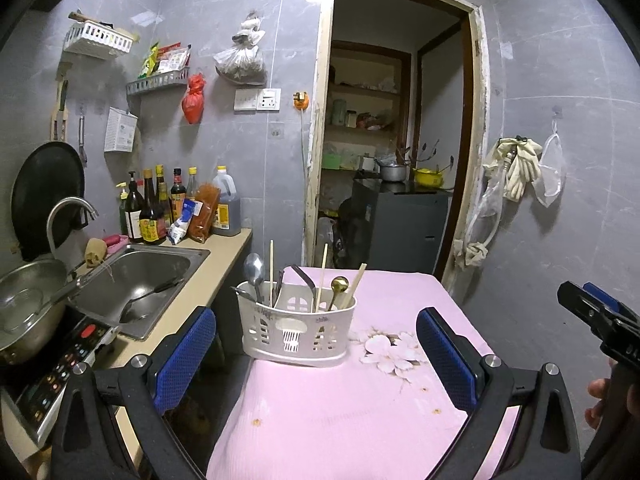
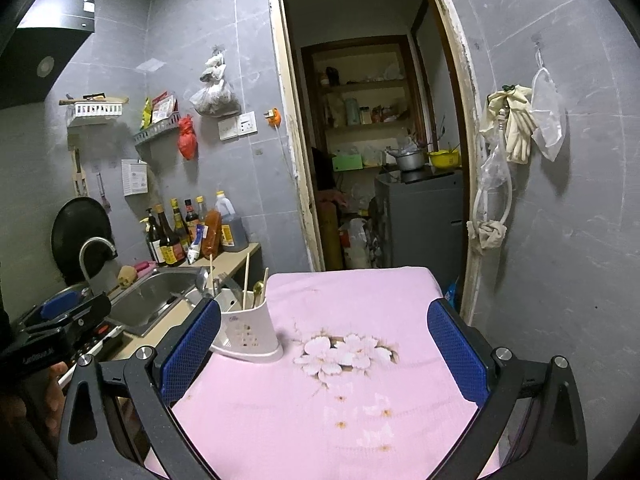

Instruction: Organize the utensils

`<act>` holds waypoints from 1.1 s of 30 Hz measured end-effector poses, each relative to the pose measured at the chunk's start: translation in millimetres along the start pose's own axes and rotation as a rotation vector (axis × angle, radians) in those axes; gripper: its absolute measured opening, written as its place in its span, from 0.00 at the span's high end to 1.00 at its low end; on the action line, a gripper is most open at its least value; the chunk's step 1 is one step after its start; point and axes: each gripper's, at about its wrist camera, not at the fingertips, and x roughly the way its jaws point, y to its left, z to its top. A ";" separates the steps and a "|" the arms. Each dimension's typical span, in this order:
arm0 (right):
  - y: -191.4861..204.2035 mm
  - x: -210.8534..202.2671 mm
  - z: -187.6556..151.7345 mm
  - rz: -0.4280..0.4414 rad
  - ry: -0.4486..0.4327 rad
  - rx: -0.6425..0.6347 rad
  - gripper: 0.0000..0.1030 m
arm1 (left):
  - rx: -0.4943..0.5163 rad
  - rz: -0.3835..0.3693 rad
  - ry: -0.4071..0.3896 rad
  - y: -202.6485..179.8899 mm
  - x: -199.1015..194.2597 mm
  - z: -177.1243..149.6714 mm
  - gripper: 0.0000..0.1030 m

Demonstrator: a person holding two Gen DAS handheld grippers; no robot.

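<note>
A white plastic utensil caddy [image 1: 298, 330] stands on the pink cloth-covered table [image 1: 344, 420], near its left edge. It holds a steel spoon [image 1: 254, 270], a gold spoon [image 1: 339, 286], several chopsticks [image 1: 321, 276] and a dark utensil. The caddy also shows in the right wrist view [image 2: 248, 334], partly behind my left finger. My left gripper [image 1: 316, 354] is open and empty, a short way in front of the caddy. My right gripper [image 2: 324, 354] is open and empty over the table's flower print [image 2: 344, 354]. The right gripper also shows at the edge of the left wrist view [image 1: 596, 316].
Left of the table runs a counter with a steel sink [image 1: 132, 284] holding a ladle, a faucet [image 1: 68, 216], a pot [image 1: 28, 304] on an induction cooker [image 1: 60, 376], and several sauce bottles [image 1: 160, 208]. An open doorway [image 1: 396, 140] is behind the table. Gloves and bags hang on the right wall [image 1: 520, 168].
</note>
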 end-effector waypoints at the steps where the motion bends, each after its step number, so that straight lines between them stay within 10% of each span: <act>1: 0.0 -5.3 -1.2 0.003 -0.001 -0.003 0.01 | -0.001 -0.001 -0.001 -0.2 -3.2 -0.8 0.02; 33: 0.9 -45.4 -27.3 0.009 0.059 -0.030 0.01 | 0.007 -0.008 0.025 4.7 -45.6 -37.9 0.02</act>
